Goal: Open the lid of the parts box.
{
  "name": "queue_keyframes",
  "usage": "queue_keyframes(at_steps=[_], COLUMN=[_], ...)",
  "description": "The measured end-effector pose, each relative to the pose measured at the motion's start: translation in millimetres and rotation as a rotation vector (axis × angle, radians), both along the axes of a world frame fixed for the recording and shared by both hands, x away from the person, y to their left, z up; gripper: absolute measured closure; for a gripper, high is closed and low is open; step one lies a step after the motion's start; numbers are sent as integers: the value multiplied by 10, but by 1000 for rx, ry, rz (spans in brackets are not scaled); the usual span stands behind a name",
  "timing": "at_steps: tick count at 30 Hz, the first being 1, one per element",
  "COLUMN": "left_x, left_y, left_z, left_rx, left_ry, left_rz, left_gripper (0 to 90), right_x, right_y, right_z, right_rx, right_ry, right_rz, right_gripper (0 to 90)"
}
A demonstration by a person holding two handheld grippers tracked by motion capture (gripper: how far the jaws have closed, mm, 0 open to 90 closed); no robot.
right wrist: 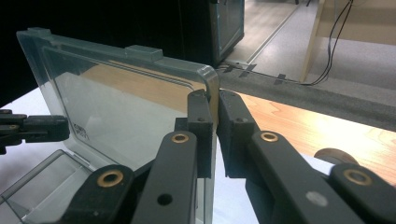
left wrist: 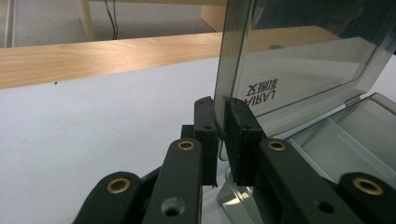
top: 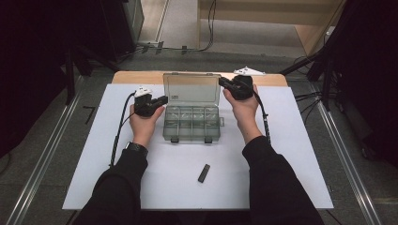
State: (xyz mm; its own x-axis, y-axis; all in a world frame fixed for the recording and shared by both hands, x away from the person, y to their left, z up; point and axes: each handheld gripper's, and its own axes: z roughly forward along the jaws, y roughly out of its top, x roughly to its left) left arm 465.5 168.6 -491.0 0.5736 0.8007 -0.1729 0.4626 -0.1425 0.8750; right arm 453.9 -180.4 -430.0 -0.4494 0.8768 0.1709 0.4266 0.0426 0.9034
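White sheet point(top: 155, 187) on wooden table point(top: 136, 77), dark room, grey floor. Clear compartment box point(top: 192, 123) centre, lid point(top: 191, 89) upright. Left gripper point(left wrist: 223, 135) and right gripper point(right wrist: 215, 128) each clamp a lid edge. High view adds small black bar point(top: 203, 173) near front edge.

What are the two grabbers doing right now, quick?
Left gripper: closed on the left edge of the clear box's lid.
Right gripper: closed on the lid's right edge.

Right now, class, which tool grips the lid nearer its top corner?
The right tool holds the lid near its top corner; the left tool clamps lower on the opposite edge.
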Motion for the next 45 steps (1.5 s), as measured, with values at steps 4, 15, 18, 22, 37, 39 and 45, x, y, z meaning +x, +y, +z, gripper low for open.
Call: queue_keyframes(at_steps=[4, 15, 18, 22, 37, 39, 45], left_x=[5, 23, 29, 42, 159, 166, 195], left_y=[0, -2, 0, 0, 29, 29, 48], left_z=[-6, -24, -26, -28, -31, -28, -56], left_rx=[4, -13, -19, -28, -96, -98, -135], left_ry=[-1, 4, 10, 23, 126, 133, 159], left_rz=[4, 14, 15, 20, 20, 19, 20], left_gripper=[849, 852, 852, 852, 844, 843, 840], right_x=[17, -36, -73, -87, 14, 20, 52], right_y=[6, 78, 131, 167, 102, 100, 59], right_z=[-78, -530, -591, -620, -653, -659, -688], right_rx=[-18, 3, 9, 16, 86, 93, 137], right_ry=[26, 128, 132, 133, 202, 204, 229], right_rz=[-12, -47, -78, -109, -102, -103, -87], right_gripper=[746, 742, 761, 811, 828, 828, 823])
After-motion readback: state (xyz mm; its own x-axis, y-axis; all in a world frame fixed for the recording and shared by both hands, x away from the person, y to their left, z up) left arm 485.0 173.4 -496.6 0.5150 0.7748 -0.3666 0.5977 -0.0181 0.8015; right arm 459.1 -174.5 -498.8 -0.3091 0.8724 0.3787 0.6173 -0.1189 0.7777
